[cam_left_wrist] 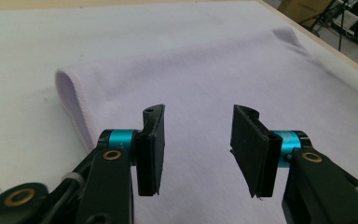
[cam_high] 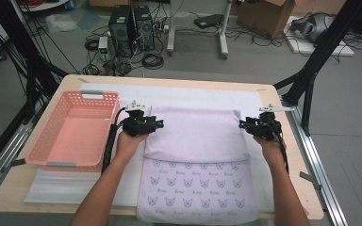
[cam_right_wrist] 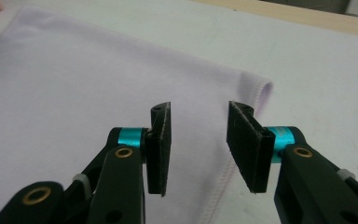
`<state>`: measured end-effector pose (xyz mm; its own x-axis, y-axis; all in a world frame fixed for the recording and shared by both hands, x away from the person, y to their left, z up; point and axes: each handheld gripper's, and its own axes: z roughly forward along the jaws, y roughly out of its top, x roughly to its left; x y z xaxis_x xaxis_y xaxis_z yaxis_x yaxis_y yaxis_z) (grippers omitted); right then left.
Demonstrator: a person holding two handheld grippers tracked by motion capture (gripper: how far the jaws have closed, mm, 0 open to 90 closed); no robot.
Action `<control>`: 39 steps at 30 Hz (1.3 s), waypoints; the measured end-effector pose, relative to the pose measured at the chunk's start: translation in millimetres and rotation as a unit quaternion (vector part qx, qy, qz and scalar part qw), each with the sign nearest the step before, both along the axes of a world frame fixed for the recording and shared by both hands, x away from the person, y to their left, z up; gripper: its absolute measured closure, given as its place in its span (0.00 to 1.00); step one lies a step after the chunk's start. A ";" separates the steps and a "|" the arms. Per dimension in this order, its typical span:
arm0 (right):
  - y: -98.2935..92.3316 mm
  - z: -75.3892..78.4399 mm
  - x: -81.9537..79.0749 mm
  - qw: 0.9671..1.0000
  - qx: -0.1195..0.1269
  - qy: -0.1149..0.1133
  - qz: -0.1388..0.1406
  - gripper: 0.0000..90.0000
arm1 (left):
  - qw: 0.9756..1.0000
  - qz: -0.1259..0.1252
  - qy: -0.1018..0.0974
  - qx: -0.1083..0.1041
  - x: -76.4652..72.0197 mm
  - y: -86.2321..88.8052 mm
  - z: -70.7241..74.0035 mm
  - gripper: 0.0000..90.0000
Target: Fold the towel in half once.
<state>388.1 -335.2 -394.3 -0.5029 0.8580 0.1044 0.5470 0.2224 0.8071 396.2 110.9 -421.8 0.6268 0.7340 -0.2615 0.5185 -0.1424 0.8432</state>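
High view, cloth: lilac cloth [cam_high: 195, 141] lies on the white mat [cam_high: 193, 96], top part folded over the dog-print half
High view, left gripper [cam_high: 159, 123]: at the fold's left edge, jaws apart, gripping nothing
High view, right gripper [cam_high: 241, 124]: at the fold's right edge, jaws apart
High view, basket: pink basket [cam_high: 56, 153] just left of the left gripper
Left gripper view: pads [cam_left_wrist: 150, 149] parted, nothing between; fold edge lies ahead and to the left beneath them
Right gripper view: pads [cam_right_wrist: 160, 144] released; stitched hem runs under the right-hand pad

Both grippers [cam_high: 161, 123] [cam_high: 241, 124] agape, empty
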 end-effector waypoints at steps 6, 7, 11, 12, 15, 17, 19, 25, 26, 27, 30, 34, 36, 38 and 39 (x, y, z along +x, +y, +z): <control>6.7 0.8 -25.6 1.000 -0.005 0.001 0.028 0.66 | 1.000 -0.024 -0.009 0.004 -27.1 -1.0 -2.7 0.58; 6.4 -2.7 -31.6 0.999 -0.006 0.004 0.033 0.66 | 1.000 -0.028 -0.009 0.006 -31.7 -0.7 -3.2 0.58; 2.0 -13.6 -48.7 0.999 -0.009 0.021 0.041 0.66 | 0.999 -0.037 -0.016 0.005 -49.3 1.5 -5.6 0.58; -0.1 -16.2 -54.7 0.999 -0.006 0.027 0.043 0.66 | 0.999 -0.039 -0.016 0.007 -52.3 2.2 -5.4 0.57; -5.0 -20.7 -68.6 0.999 0.001 0.030 0.045 0.66 | 0.999 -0.044 -0.019 -0.008 -66.0 6.9 -7.5 0.57; -8.2 -24.3 -76.8 0.998 0.000 0.032 0.049 0.65 | 0.998 -0.050 -0.020 -0.015 -75.6 11.2 -10.4 0.56; -10.9 -28.7 -83.8 0.998 0.002 0.042 0.047 0.65 | 0.998 -0.053 -0.018 -0.014 -82.9 14.1 -14.5 0.56; -12.8 -39.6 -86.5 0.998 0.000 0.048 0.036 0.68 | 0.998 -0.061 -0.009 0.009 -99.6 17.5 -26.0 0.60; -12.2 -41.5 -85.7 0.998 -0.001 0.050 0.037 0.70 | 0.998 -0.058 -0.005 0.016 -101.8 17.2 -27.9 0.66; -11.5 -42.9 -85.5 0.998 -0.004 0.049 0.038 0.72 | 0.998 -0.056 -0.001 0.026 -102.9 17.0 -29.2 0.73; -10.0 -45.2 -86.0 0.998 -0.004 0.043 0.040 0.89 | 0.998 -0.043 -0.005 0.034 -106.7 16.2 -27.6 0.95; -9.2 -44.9 -94.3 0.999 -0.009 0.031 0.042 0.95 | 0.999 -0.036 -0.012 0.036 -112.3 17.8 -28.2 0.97; -10.0 -44.9 -101.8 0.999 -0.004 0.025 0.040 0.95 | 0.999 -0.037 -0.018 0.030 -116.4 20.0 -27.4 0.97; -11.8 -46.1 -112.2 0.999 0.001 0.014 0.037 0.95 | 0.998 -0.041 -0.025 0.029 -120.3 21.2 -26.3 0.97; -12.3 -46.8 -115.6 0.999 0.002 0.010 0.037 0.95 | 0.998 -0.045 -0.031 0.028 -123.0 21.4 -25.5 0.97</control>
